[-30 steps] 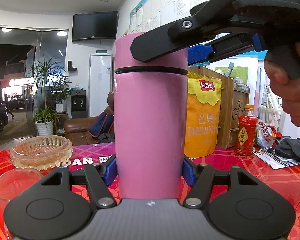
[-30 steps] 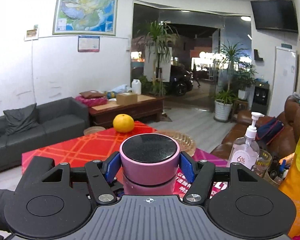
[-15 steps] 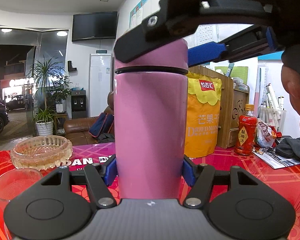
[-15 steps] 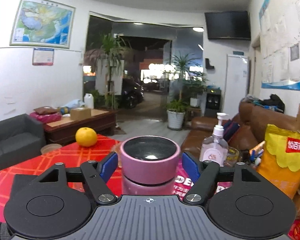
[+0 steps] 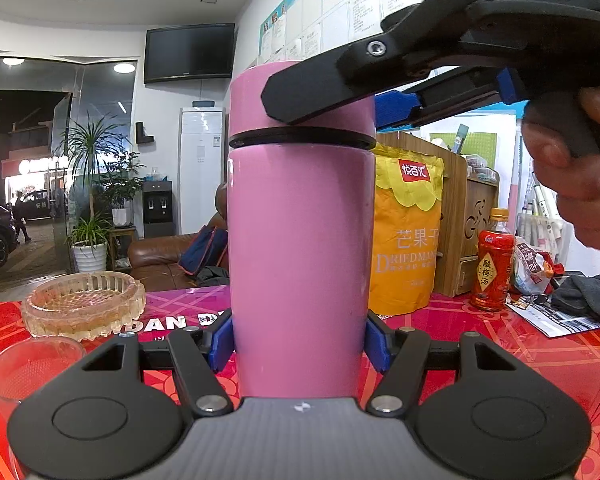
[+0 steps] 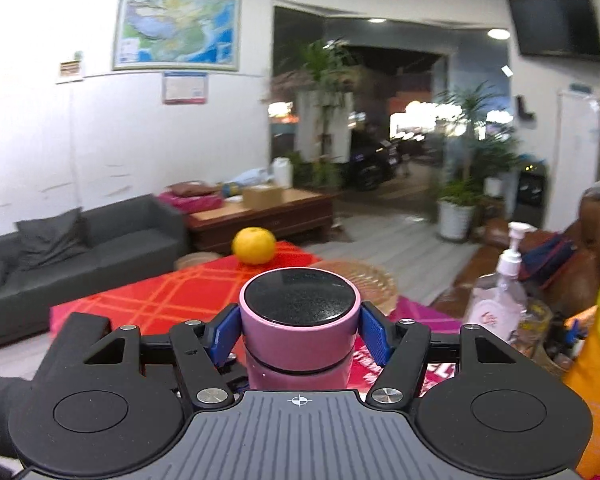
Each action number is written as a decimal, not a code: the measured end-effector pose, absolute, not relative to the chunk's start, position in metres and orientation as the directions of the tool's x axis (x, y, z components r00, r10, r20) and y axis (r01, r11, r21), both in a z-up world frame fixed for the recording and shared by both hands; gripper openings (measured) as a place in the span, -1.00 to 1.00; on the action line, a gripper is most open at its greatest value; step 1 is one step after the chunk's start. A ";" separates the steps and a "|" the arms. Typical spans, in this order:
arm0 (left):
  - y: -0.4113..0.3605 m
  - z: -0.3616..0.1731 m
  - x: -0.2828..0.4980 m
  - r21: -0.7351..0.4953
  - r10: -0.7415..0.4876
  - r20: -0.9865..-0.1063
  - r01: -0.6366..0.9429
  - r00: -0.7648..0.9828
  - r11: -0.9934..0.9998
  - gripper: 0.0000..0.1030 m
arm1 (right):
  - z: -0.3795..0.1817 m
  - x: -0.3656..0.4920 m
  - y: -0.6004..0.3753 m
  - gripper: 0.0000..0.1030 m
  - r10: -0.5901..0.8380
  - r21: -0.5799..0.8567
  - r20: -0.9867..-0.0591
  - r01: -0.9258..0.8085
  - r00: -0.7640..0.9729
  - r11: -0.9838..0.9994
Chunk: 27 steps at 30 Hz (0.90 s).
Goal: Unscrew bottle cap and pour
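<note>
Both claws clamped on the pink bottle (image 5: pixel 300 264)

Left claw (image 5: pixel 300 340) gripped its body upright on the red table (image 5: pixel 540 356); right claw (image 6: pixel 300 336) gripped the cap (image 6: pixel 300 320). Ashtray (image 5: pixel 84 304), glass (image 5: pixel 24 368) and yellow bag (image 5: pixel 408 232) stood close by.

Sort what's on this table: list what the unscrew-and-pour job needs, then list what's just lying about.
Needed:
tall pink metal bottle, held by left gripper
pink cap with black top, held by right gripper
clear drinking glass

Lying about:
cut-glass ashtray
yellow dried-mango pouch
red drink bottle
round orange fruit
clear pump bottle
</note>
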<state>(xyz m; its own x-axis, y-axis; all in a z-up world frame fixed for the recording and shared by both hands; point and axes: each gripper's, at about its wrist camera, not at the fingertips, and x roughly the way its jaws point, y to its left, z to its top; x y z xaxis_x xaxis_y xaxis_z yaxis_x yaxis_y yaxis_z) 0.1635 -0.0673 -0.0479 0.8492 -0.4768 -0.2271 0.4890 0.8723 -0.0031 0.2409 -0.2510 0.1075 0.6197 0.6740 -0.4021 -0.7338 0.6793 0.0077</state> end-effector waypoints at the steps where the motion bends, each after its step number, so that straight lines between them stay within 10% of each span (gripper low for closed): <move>1: -0.068 -0.048 0.164 -0.004 -0.477 -0.227 0.489 0.849 0.872 0.27 | 0.109 0.241 -0.250 0.25 0.670 0.003 -0.403 -0.731 0.623 0.682; 18: -0.064 -0.047 0.159 -0.005 -0.478 -0.227 0.489 0.849 0.872 0.27 | 0.087 0.208 -0.168 0.24 0.362 -0.079 -0.271 -0.396 0.892 0.915; 27: -0.066 -0.048 0.155 -0.005 -0.477 -0.226 0.489 0.849 0.872 0.27 | 0.091 0.255 -0.140 0.23 0.562 -0.028 -0.329 -0.603 0.759 0.798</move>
